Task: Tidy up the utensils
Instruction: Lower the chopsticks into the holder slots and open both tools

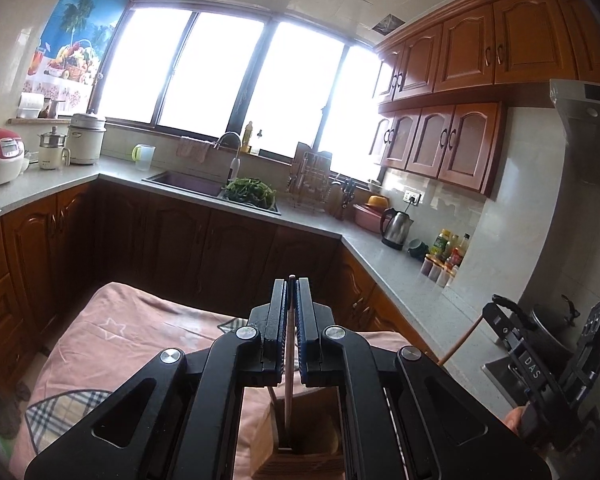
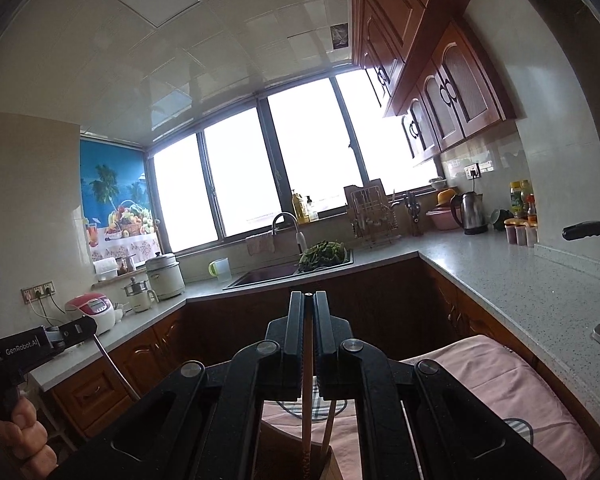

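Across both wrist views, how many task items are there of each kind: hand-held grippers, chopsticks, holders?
Hand-held grippers: 2, left and right
Chopsticks: 3, one in the right, one in the left, one loose in the holder
Wooden holder: 1
Total: 6

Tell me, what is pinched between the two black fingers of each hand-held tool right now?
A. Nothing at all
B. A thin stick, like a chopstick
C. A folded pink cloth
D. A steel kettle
B. The left tool is shut on a pale thin chopstick, and the right tool is shut on a tan wooden chopstick; both sticks run down towards a wooden holder box below.
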A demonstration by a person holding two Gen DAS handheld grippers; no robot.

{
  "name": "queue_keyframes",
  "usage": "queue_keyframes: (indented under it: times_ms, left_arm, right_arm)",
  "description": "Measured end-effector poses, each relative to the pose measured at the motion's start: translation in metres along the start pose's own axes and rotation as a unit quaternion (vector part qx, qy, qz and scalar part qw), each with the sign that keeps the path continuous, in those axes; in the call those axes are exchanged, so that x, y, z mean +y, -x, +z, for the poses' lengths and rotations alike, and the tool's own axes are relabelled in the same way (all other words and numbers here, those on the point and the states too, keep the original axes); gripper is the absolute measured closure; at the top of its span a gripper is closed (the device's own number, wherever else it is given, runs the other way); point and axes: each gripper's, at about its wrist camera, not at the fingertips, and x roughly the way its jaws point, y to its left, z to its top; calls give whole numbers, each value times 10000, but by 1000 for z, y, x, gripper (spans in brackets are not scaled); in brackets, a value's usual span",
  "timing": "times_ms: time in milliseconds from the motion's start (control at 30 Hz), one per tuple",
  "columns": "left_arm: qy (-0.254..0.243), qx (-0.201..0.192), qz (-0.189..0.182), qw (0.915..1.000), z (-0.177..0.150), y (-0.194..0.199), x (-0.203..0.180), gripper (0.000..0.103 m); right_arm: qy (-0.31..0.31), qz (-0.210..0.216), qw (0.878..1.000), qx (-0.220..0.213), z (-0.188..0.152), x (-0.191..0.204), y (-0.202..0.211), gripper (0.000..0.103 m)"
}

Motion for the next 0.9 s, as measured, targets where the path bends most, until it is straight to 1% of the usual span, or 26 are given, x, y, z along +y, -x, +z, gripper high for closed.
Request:
queue_keyframes:
  times_ms: [67,233,400,600,633,733,800,833,900]
  left_arm:
    - [46,-13,80,10000,-10,-9,4,99]
    - [176,271,206,9993,-37,-34,15,99]
    - [361,492,242,9978,-56,-53,24,99]
    - [272,702,266,9968,-67,-69,22,98]
    - [248,734,231,9967,-68,-71,21,98]
    - [106,745,285,9968,-68,-71,17,98]
    - [113,782,266,9965,-67,-72,18,98]
    - [126,793,251,9965,-66,-72,19,98]
    - [124,821,257,9962,-65,-72,20,97]
  right_arm:
    - [-34,-43,10000,50,-11,-5,-6,99]
    - [-184,-165,9993,272,-37,-16,-18,99]
    - [-310,-224,9982,463,-52,-25,-27,99]
    - [-339,-209,9960,803,-63,-25,-40,98]
    - [-336,-209,9956,844,-65,-25,-41,98]
    - [-375,-250,9951,881,-66,-27,-41,98]
    - [-470,-217,9940,964,-66,-30,-43,97]
    - [-498,-192,9938,980,-65,-31,-43,93]
    - [-524,-167,9935,1001,-66,-31,-43,93]
